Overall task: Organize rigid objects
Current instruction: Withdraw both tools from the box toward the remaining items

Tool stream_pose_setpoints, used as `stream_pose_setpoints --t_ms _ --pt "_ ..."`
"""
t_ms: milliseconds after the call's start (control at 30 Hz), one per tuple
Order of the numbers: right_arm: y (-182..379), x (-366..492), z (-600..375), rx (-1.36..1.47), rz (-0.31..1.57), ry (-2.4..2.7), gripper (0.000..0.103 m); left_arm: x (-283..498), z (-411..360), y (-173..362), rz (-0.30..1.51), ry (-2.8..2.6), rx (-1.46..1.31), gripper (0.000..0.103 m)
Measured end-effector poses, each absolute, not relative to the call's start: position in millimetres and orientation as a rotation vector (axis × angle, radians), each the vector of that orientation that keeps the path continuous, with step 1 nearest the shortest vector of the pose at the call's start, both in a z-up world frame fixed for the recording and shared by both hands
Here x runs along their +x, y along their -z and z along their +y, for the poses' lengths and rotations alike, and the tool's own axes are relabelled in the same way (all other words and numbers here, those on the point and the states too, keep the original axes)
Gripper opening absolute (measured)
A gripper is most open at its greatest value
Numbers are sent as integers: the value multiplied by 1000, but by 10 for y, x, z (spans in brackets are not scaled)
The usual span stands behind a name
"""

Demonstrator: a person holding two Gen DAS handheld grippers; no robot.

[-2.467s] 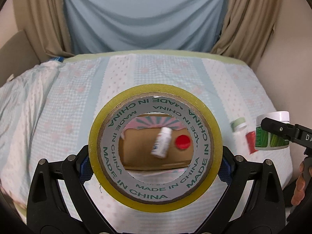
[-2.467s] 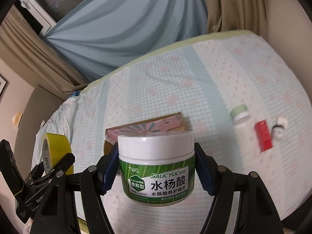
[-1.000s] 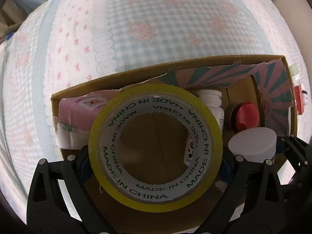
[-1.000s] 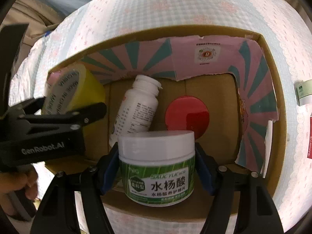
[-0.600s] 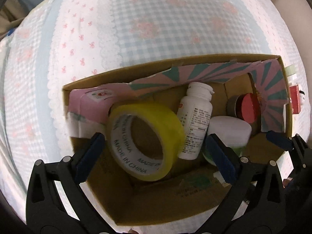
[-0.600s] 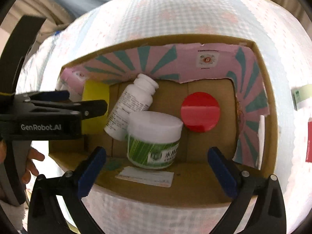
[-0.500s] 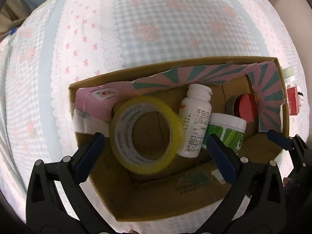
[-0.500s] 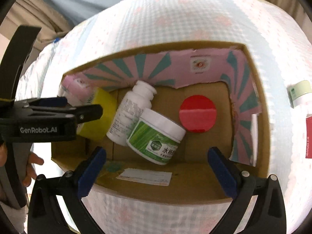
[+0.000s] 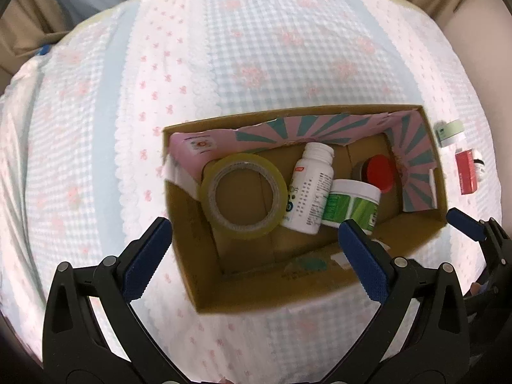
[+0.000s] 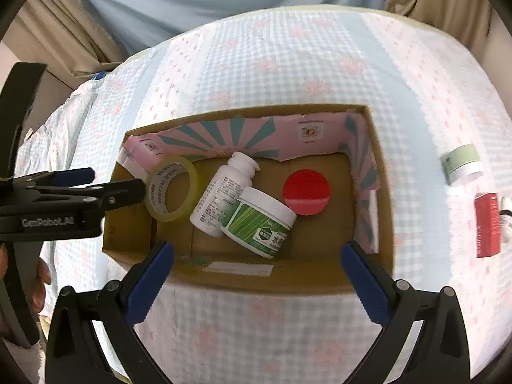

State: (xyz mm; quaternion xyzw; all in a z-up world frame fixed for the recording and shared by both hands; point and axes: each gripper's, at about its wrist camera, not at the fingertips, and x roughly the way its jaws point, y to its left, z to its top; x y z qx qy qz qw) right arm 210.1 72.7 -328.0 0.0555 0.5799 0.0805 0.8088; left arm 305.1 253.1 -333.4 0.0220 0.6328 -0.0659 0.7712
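Note:
An open cardboard box (image 9: 204, 294) (image 10: 368, 275) sits on the bed. Inside lie a yellow tape roll (image 9: 244, 195) (image 10: 171, 188), a white pill bottle (image 9: 308, 185) (image 10: 224, 192), a green-labelled white jar (image 9: 352, 203) (image 10: 260, 219) tipped on its side, and a red-lidded jar (image 9: 379, 172) (image 10: 306, 192). My left gripper (image 9: 252, 259) is open and empty above the box's near left edge; it also shows in the right wrist view (image 10: 89, 188). My right gripper (image 10: 257, 283) is open and empty above the box's near wall.
Right of the box on the patterned bedspread lie a pale green-lidded jar (image 10: 462, 163) (image 9: 449, 131), a red carton (image 10: 488, 224) (image 9: 466, 174) and a small white item (image 10: 505, 212). Curtains hang behind the bed. The bed edge is close on the right.
Both grippers opened and let the tape roll and the green jar fall into the box. They have since drawn back and up, so the box looks smaller.

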Motion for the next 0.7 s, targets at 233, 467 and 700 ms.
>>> stream_pose_setpoints --t_ms 233,467,700 --pt "2936 1905 672 131 1210 -142 103 2657 2615 2843 1311 107 22 103" --pt "2492 1625 573 135 1159 -132 103 2229 2599 2362 1217 88 -10 103" --pt "1971 1371 220 140 1125 -50 103 1894 2373 1967 1158 108 -48 103"
